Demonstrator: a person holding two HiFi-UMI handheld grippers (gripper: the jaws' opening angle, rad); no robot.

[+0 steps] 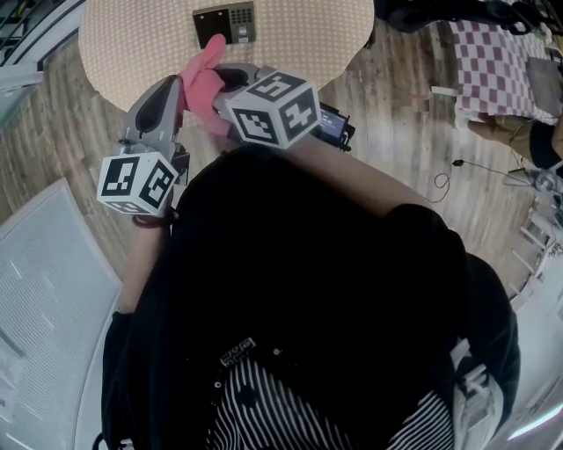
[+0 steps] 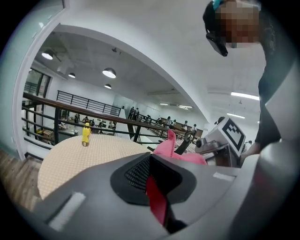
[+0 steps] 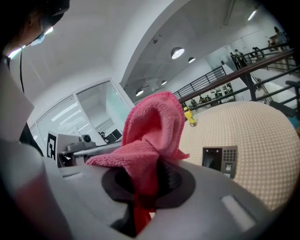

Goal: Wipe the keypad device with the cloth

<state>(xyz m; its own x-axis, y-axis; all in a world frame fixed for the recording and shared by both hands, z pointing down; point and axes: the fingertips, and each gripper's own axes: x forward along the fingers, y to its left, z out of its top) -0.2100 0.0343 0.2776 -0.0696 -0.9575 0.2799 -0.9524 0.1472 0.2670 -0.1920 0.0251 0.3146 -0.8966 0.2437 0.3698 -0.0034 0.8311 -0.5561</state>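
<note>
The dark keypad device (image 1: 224,24) lies on the round beige table (image 1: 132,44), at its near side; it also shows in the right gripper view (image 3: 219,161). My right gripper (image 1: 225,81) is shut on a pink cloth (image 1: 204,83), which bunches up out of its jaws (image 3: 152,136), short of the table's near edge. My left gripper (image 1: 172,91) is close beside it on the left, jaws shut (image 2: 150,171) with no cloth in them. The cloth (image 2: 176,150) shows just past the left gripper.
A small yellow bottle (image 2: 86,134) stands on the far part of the table. A white mesh panel (image 1: 44,281) is at my left. A chequered cloth (image 1: 497,66) and a cable (image 1: 449,176) lie on the wooden floor at right.
</note>
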